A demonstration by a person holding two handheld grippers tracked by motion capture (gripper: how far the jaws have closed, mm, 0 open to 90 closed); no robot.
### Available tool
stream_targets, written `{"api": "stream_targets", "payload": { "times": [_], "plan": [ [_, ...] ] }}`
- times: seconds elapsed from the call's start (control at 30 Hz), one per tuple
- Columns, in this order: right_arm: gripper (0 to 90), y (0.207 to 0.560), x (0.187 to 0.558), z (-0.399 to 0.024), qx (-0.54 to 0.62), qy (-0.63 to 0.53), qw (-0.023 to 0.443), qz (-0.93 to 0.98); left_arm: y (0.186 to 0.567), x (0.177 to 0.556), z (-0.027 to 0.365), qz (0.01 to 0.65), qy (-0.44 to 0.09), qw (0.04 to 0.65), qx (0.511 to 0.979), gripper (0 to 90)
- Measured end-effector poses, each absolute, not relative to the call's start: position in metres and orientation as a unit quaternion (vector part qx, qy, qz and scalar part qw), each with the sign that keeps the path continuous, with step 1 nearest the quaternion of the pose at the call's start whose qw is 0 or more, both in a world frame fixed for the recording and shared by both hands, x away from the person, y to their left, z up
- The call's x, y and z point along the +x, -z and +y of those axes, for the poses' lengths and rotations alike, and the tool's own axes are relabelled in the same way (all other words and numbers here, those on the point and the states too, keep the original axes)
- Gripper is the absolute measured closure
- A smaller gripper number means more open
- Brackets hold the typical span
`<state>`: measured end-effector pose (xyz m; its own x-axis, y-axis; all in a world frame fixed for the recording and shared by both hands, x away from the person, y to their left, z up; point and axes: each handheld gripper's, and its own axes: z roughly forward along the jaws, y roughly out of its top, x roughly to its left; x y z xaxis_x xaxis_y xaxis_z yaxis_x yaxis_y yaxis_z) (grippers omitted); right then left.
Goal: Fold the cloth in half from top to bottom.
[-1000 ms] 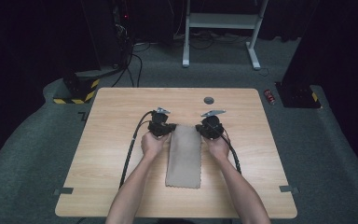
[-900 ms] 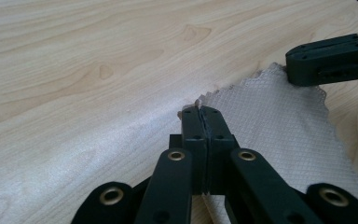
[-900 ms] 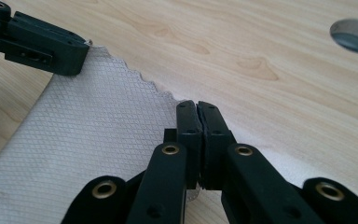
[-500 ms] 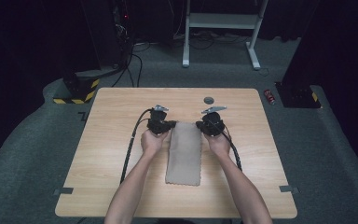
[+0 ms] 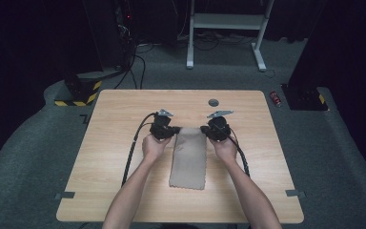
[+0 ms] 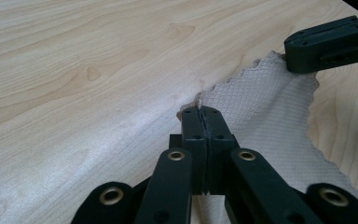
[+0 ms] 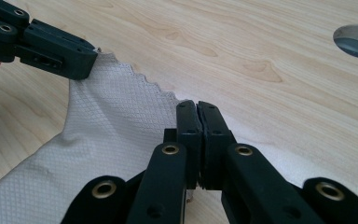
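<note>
Pinching the cloth (image 5: 188, 157) at its two far corners — left gripper (image 6: 200, 111) and right gripper (image 7: 196, 106) both had jaws pressed together on fabric; cloth lay mid-table (image 5: 124, 109), held taut, likely for folding.

A cloth (image 5: 188, 160) lies mid-table (image 5: 114, 124), its far corners between both grippers' jaws.

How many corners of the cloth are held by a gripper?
2: the left gripper is shut on the far left corner of the beige cloth, the right gripper on its far right corner.
</note>
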<state>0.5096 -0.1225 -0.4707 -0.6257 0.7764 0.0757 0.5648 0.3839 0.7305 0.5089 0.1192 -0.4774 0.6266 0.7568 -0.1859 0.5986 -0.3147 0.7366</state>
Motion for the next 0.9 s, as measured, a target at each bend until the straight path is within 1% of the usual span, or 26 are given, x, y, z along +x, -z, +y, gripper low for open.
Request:
{"api": "stream_targets", "payload": {
  "times": [0.17, 0.27, 0.43, 0.57, 0.9],
  "plan": [
    [88.4, 0.474, 0.504, -0.125, 0.408, -0.378, 0.135, 0.820, 0.477, 0.504, 0.119, 0.410, -0.100, 0.404, 0.812, 89.3],
    [88.3, 0.476, 0.501, -0.125, 0.407, -0.380, 0.131, 0.820, 0.480, 0.499, 0.122, 0.415, -0.090, 0.419, 0.803, 89.3],
    [88.4, 0.483, 0.496, -0.124, 0.397, -0.373, 0.127, 0.829, 0.488, 0.492, 0.126, 0.417, -0.083, 0.424, 0.800, 89.3],
    [88.4, 0.487, 0.492, -0.124, 0.394, -0.372, 0.123, 0.832, 0.490, 0.485, 0.124, 0.411, -0.091, 0.419, 0.804, 89.3],
    [88.4, 0.492, 0.479, -0.127, 0.389, -0.374, 0.115, 0.834, 0.493, 0.472, 0.123, 0.399, -0.092, 0.412, 0.814, 89.4]
  ]
}}
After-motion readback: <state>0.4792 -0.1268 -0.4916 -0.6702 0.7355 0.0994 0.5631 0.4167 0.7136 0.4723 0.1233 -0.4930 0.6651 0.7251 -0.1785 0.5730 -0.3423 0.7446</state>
